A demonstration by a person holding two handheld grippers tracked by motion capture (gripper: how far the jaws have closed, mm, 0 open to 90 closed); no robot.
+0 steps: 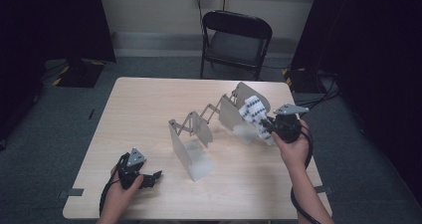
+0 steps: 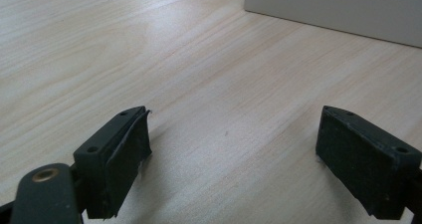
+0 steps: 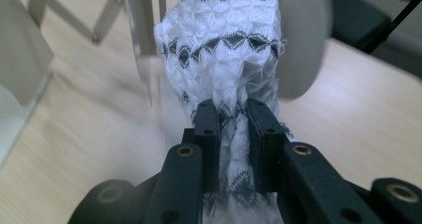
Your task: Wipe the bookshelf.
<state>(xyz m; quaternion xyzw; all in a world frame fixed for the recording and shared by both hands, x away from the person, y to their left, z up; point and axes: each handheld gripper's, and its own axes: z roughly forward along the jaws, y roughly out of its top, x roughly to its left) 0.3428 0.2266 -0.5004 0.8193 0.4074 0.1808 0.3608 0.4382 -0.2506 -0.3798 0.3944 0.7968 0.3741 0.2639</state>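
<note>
Cloth [image 3: 226,45]: white knit, puckered diamond texture, black zigzag bands, bunched where pinched
Cloth position: lifted beside the far plates of the metal rack [image 1: 219,119], right side of the table [image 1: 139,109]
Right gripper [image 3: 232,119]: clamped on the cloth
Left gripper [image 2: 234,149]: jaws wide apart, nothing between, low over bare wood near the front left corner

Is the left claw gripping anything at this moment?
No. In the left gripper view the left claw has its jaws spread wide over the bare wooden table, with nothing between them.
</note>
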